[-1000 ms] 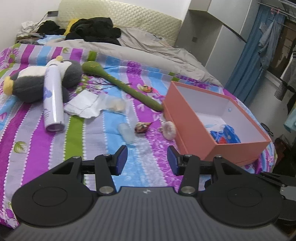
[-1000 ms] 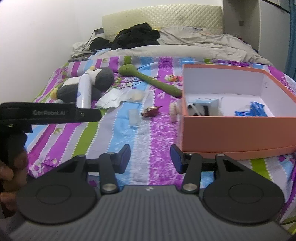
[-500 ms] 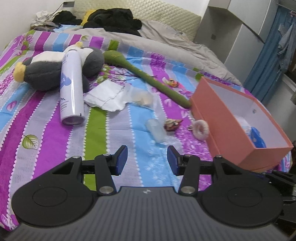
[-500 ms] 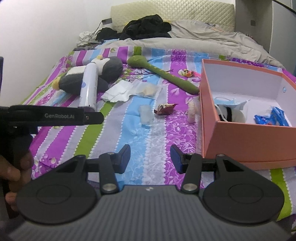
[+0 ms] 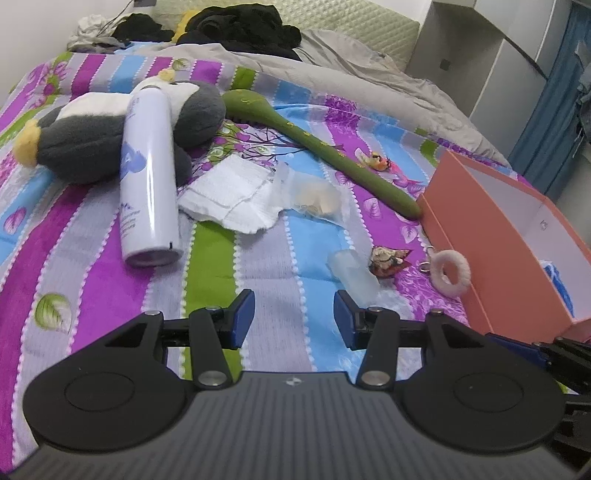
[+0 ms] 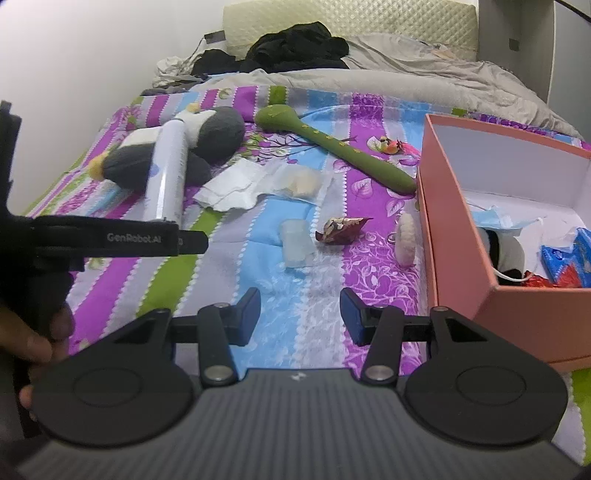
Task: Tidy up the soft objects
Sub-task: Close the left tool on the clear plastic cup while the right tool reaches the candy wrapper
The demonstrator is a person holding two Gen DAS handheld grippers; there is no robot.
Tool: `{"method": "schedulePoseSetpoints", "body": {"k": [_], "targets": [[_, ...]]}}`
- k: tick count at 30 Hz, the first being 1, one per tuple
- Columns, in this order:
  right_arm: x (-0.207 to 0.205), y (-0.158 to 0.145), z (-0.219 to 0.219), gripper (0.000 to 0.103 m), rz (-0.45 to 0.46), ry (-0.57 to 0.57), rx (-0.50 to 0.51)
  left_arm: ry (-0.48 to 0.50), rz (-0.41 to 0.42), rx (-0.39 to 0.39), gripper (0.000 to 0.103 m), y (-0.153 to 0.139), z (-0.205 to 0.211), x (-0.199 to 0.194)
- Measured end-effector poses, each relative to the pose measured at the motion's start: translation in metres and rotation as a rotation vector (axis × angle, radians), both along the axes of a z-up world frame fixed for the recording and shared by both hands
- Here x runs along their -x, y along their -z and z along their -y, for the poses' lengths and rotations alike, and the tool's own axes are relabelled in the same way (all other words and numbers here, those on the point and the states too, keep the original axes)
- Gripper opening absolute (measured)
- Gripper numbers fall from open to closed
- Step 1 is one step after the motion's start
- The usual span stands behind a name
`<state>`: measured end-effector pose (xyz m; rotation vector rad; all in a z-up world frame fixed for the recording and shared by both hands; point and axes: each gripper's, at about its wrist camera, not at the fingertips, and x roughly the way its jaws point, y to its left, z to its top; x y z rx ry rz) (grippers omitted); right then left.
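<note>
A grey, white and yellow plush penguin [image 5: 85, 136] [image 6: 207, 136] lies at the back left of the striped bed. A white fluffy ring [image 5: 451, 271] [image 6: 405, 238] lies beside the orange box [image 5: 506, 236] [image 6: 454, 236], which holds a black-and-white soft item [image 6: 506, 251] and blue wrappers [image 6: 569, 258]. A white cloth [image 5: 229, 195] [image 6: 232, 184] and a clear packet [image 5: 314, 195] lie mid-bed. My left gripper [image 5: 293, 317] is open and empty above the bedspread, short of a small clear tube [image 5: 352, 273]. My right gripper [image 6: 300, 312] is open and empty near the same tube [image 6: 297, 243].
A white spray can [image 5: 147, 177] [image 6: 168, 173] leans on the penguin. A long green massage stick [image 5: 321, 144] [image 6: 332, 147] runs toward the box. A brown crumpled wrapper [image 5: 388, 258] [image 6: 341, 229] and a small orange toy [image 5: 376, 160] lie nearby. Dark clothes [image 5: 240, 26] and a grey duvet sit at the headboard.
Both grippers have moved forward and lower toward the items on the bed, staying open. The left view has swung left, so the box sits further right. Nothing on the bed has moved.
</note>
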<state>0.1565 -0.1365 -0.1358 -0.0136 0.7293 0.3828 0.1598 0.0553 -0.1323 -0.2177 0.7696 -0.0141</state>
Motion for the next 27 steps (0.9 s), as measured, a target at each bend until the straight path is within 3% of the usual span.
{"method": "schedulePoseSetpoints", "body": {"k": [5,9,14,17,19,25,27], "targets": [[-0.019,0.014,-0.005,0.05,-0.006,0.015,0.012,0.017,-0.013,-0.026,0.053,0.015,0.003,-0.025],[-0.035,0.022,-0.006,0.049,-0.014,0.024,0.012,0.018,-0.041,0.026,0.053,0.03,0.002,-0.045],[-0.058,0.027,-0.005,0.045,-0.007,0.059,-0.003,0.023,-0.066,0.174,0.05,0.046,-0.003,-0.064],[-0.073,0.029,-0.007,0.034,-0.005,0.076,-0.012,0.012,-0.093,0.318,0.043,0.057,-0.01,-0.073],[-0.083,0.031,-0.01,0.033,-0.012,0.092,-0.034,-0.008,-0.097,0.414,0.042,0.063,-0.017,-0.079],[-0.101,0.043,-0.01,0.033,-0.043,0.155,-0.071,-0.009,-0.115,0.567,0.042,0.072,-0.024,-0.097],[-0.104,0.045,-0.009,0.034,-0.046,0.164,-0.084,-0.008,-0.128,0.584,0.042,0.075,-0.021,-0.103]]}}
